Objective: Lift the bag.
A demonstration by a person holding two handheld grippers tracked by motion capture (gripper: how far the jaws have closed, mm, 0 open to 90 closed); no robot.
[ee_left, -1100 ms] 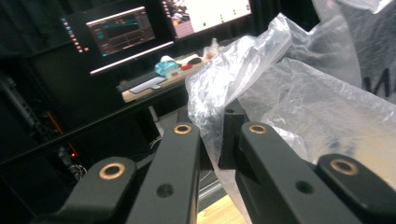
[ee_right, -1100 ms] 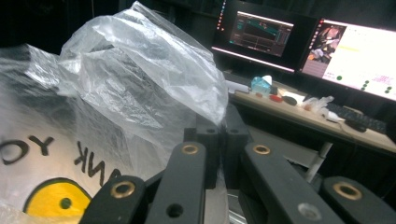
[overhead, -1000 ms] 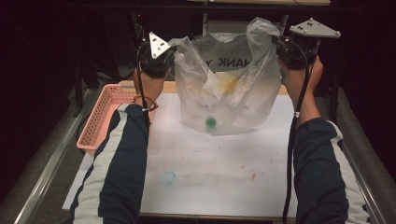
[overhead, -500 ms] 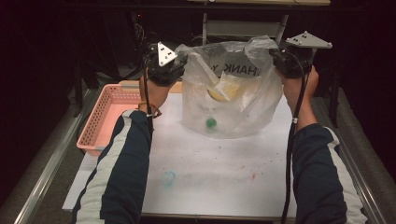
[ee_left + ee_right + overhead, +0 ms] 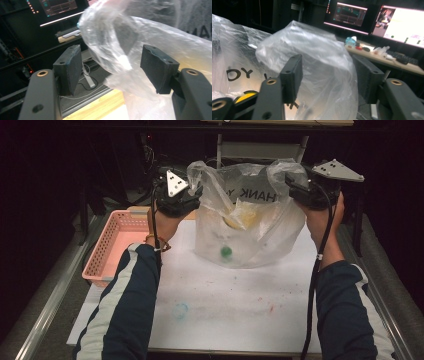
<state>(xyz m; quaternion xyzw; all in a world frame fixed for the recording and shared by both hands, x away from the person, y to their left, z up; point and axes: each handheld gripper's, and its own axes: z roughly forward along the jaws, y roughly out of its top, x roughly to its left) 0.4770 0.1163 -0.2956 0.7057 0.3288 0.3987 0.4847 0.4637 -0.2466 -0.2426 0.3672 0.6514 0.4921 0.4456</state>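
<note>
Bag (image 5: 250,227) upright on bench (image 5: 235,305), one handle loose between the just-opened jaws of each tool, left tool (image 5: 192,195) and right tool (image 5: 295,187) flanking it, equally near, neither gripping.

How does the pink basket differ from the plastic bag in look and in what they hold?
The pink basket is rigid, opaque mesh, lying low at the table's left edge; nothing shows inside it. The plastic bag is soft, clear and crumpled, standing taller mid-table, with yellow and green things inside and black print. Both rest on the table.
</note>
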